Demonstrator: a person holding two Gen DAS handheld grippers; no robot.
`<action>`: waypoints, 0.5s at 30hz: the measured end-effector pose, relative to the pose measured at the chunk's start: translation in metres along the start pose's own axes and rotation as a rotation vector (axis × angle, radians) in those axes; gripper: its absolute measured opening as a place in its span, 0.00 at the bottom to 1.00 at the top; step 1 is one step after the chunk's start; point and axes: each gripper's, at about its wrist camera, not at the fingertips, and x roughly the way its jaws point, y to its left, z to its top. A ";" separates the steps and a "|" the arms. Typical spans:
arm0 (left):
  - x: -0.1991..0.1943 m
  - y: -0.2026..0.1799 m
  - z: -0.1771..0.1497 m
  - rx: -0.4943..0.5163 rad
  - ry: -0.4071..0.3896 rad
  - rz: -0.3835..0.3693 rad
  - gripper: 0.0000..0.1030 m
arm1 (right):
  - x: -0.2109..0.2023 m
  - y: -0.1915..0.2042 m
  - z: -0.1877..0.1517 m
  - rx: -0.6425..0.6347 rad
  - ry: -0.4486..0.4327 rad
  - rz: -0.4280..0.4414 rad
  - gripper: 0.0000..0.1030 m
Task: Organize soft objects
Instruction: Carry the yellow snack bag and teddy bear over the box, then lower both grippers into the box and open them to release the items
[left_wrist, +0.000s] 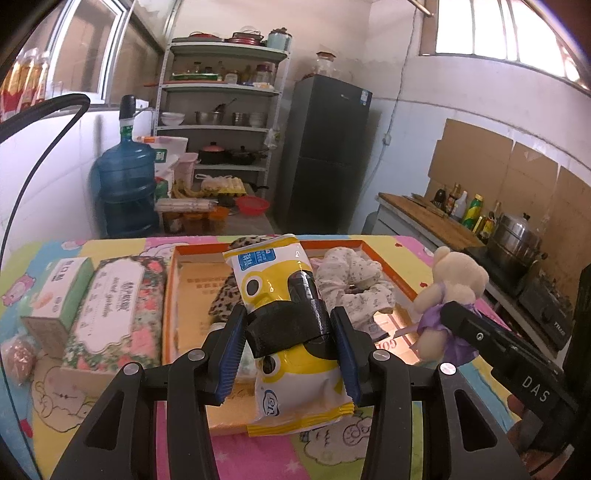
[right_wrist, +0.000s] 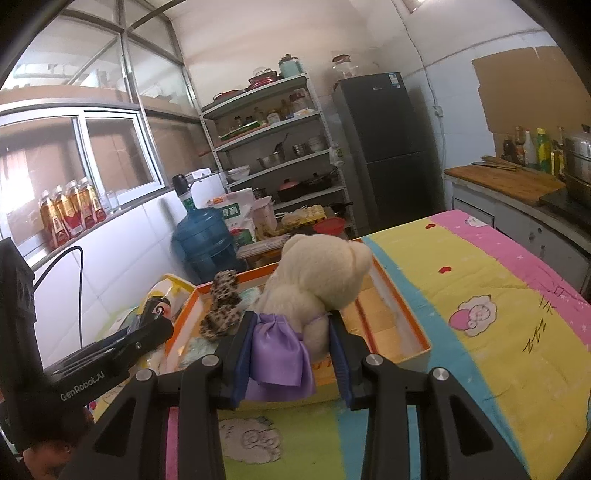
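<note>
My left gripper (left_wrist: 290, 354) is shut on a yellow and white soft pack (left_wrist: 280, 280) with a black band, held above the near part of the orange-rimmed box (left_wrist: 170, 295). Inside the box lie a leopard-print cloth (left_wrist: 225, 295) and a floral white garment (left_wrist: 351, 284). My right gripper (right_wrist: 291, 354) is shut on a cream teddy bear in a purple dress (right_wrist: 317, 280), held over the box's near right part (right_wrist: 399, 317). The bear (left_wrist: 448, 291) and the right gripper's finger show at the right of the left wrist view.
A floral tissue pack (left_wrist: 114, 310), a green-white box (left_wrist: 59, 295) and a pink mesh ball (left_wrist: 18, 360) lie left of the box on the cartoon-print cloth (right_wrist: 480, 295). A water jug (left_wrist: 125, 184), shelves, fridge and a counter with a pot stand behind.
</note>
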 end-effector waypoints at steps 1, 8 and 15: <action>0.002 -0.003 0.001 0.003 0.002 0.000 0.46 | 0.002 -0.004 0.002 0.000 0.001 -0.002 0.37; 0.022 -0.018 0.004 0.026 0.005 0.001 0.46 | 0.012 -0.017 0.010 -0.026 0.007 -0.013 0.37; 0.047 -0.028 0.006 0.038 0.030 0.022 0.46 | 0.027 -0.031 0.015 -0.026 0.023 -0.012 0.37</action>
